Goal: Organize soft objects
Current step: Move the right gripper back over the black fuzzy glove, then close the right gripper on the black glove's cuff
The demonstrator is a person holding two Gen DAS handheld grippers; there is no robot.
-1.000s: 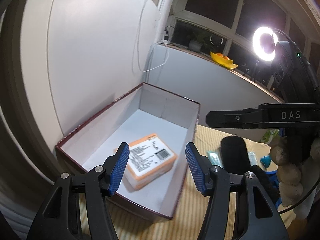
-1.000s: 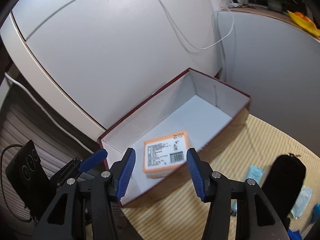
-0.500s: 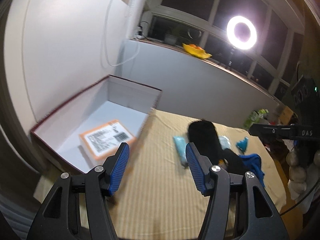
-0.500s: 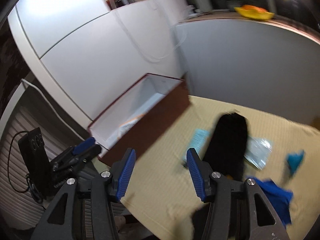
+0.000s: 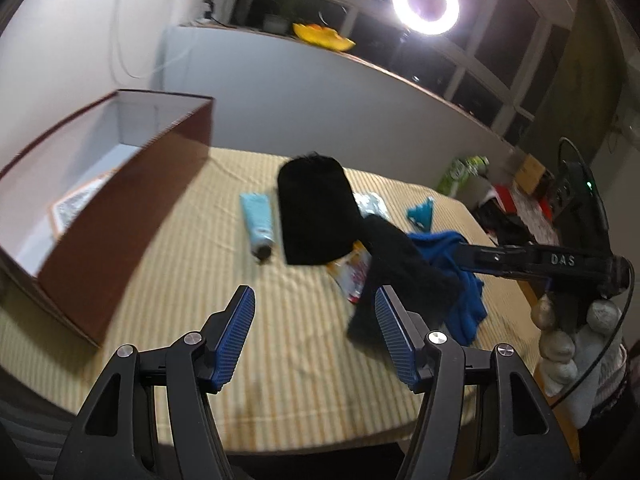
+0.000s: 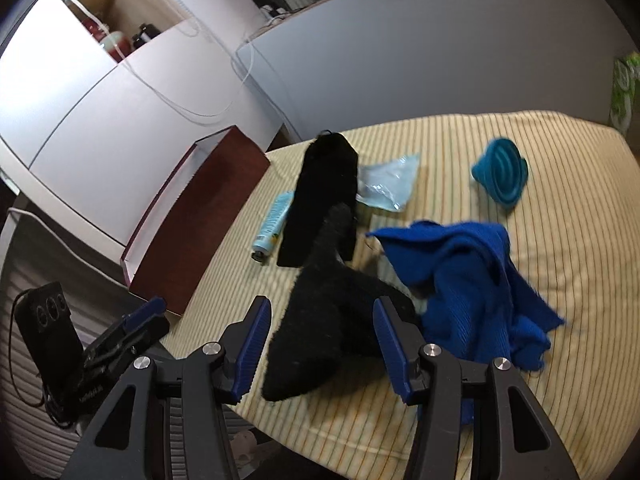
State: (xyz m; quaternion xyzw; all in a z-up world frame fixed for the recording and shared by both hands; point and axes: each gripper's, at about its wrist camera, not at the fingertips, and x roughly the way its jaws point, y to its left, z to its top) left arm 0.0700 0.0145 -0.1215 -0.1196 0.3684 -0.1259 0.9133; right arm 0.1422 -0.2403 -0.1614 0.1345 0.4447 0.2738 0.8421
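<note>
Right gripper (image 6: 320, 344): jaws parted, holding nothing, fuzzy black sock (image 6: 320, 332) below. Left gripper (image 5: 316, 336): jaws opening, nothing between them.

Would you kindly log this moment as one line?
left gripper: opening, empty | right gripper: open over black sock | box: left

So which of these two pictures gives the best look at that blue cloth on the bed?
The right wrist view. There the blue cloth lies crumpled in full sight beside the fuzzy black cloth, folds and edges clear. In the left wrist view the blue cloth is partly hidden behind the black cloth and the other gripper's bar, and blurred.
</note>
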